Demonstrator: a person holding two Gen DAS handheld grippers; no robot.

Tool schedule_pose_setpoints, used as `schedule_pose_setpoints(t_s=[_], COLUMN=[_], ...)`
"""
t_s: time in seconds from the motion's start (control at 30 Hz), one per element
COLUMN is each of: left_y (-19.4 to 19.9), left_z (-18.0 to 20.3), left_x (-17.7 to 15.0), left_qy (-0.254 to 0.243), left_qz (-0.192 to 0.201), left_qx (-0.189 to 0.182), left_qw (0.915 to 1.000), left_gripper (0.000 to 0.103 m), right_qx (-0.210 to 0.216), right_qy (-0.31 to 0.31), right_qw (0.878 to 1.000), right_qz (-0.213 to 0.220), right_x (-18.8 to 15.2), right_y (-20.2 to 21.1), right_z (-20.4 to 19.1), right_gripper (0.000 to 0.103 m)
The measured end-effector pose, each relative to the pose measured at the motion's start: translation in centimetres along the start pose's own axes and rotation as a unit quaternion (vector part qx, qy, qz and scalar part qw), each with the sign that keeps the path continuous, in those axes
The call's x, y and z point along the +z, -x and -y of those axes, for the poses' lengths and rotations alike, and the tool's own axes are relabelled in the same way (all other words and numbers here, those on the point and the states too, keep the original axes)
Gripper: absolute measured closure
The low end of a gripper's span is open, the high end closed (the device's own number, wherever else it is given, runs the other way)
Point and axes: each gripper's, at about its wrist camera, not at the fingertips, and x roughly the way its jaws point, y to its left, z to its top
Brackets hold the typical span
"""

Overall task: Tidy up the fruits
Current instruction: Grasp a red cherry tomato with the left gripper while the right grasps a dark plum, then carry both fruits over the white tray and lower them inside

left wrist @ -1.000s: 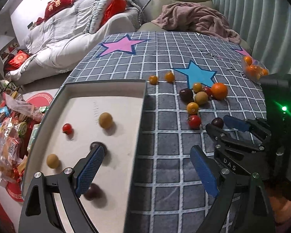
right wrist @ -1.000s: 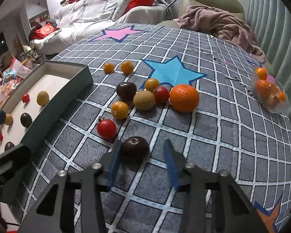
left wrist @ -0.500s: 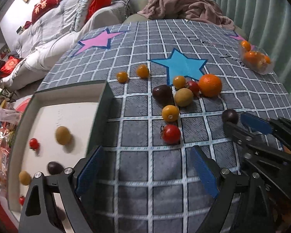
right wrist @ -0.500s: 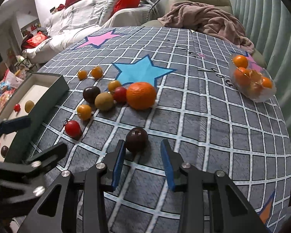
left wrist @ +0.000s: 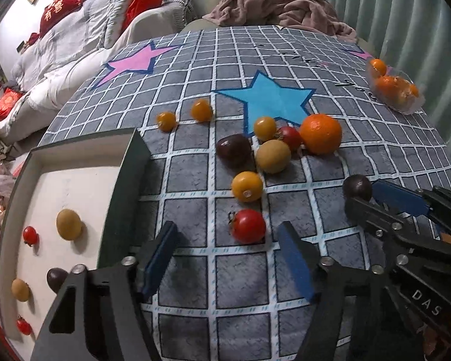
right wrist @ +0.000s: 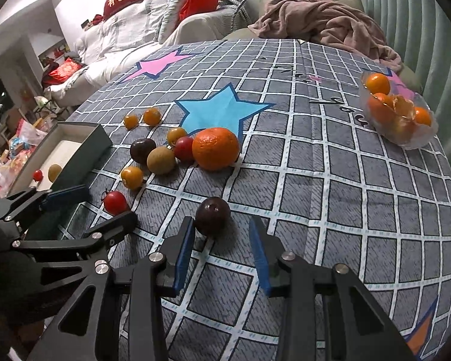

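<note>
A table covered by a grid cloth [left wrist: 195,273] with stars is seen, and on its left edge a tray [left wrist: 126,186] is set. Some fruits already lie in the tray: a tan one [left wrist: 69,224], small red ones, a dark one and another tan one. The rest lie loose on the cloth near the blue star: an orange [left wrist: 320,134] is the largest, with a tan fruit [left wrist: 273,156], a dark plum [left wrist: 234,150] and yellow and red tomatoes touching or just beside it. A clear bag [right wrist: 400,114] of oranges is set well apart at the far right.

The step in hand is judged to be pickup, by both grippers at once. The left gripper [left wrist: 225,258] is held over the cloth with a red tomato [left wrist: 248,226] just ahead of its tips; its jaws have just been closing and stand about half open, with nothing held and the tomato not yet between the pads. The right gripper [right wrist: 221,246] is held narrowly open around the near side of a dark fruit [right wrist: 212,215], which rests on the cloth; no pad is seen pressing on it.

For the next move, each gripper would need to be advanced until the fruit sits between the pads, then closed gently, since round fruit is likely to roll away.
</note>
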Motion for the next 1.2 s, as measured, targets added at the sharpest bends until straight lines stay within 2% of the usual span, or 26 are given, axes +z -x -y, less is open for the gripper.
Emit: schedule_pose_setpoints(t_s=[0.03,0.1,0.13,0.17,0.2,0.23,0.27,0.87,1.2], left_y=[0.0,0.1,0.1,0.2,0.3,0.4,0.4,3.7,5.1], left_z=[0.2,0.4,0.7,1.0,1.3,1.5,1.5,-0.9,-2.2], left_x=[0.1,0.2,0.2,0.2,0.1,0.0,0.0,-5.5,-7.9], left_qy=[0.000,-0.001,-0.005,-0.011,-0.019,-0.022,-0.023,0.011,0.032], left_qz=[0.001,0.001,0.002,0.004,0.005,0.007,0.007,-0.004,-0.007], left_qx=[-0.006,-0.022,-0.024,-0.024,-0.022,-0.019,-0.020,-0.051,-0.061], left_qw=[1.0000,0.9998,0.9997,0.9997,0.9996,0.9996,0.9995,0.9986,0.9976], left_gripper=[0.041,0.061,0.066,0.075,0.079,0.079,0.079,0.079,0.079], right_qx=[0.001,0.004,0.005,0.006,0.016,0.029,0.031,0.052,0.048], right_qy=[0.000,-0.003,-0.004,-0.005,-0.011,-0.017,-0.024,-0.047,-0.027], right_qw=[1.000,1.000,1.000,1.000,1.000,0.999,0.999,0.998,0.998], right_qz=[-0.001,-0.001,-0.001,-0.002,-0.004,-0.006,-0.006,-0.006,-0.009], right_x=[0.1,0.2,0.3,0.3,0.3,0.3,0.2,-3.4,-5.4], right_y=[-0.1,-0.1,-0.2,-0.2,-0.1,-0.1,0.0,3.8,5.9], right_z=[0.0,0.0,0.0,0.0,0.1,0.2,0.3,0.6,-0.9], right_gripper=[0.062,0.062,0.062,0.064,0.068,0.078,0.078,0.078,0.078])
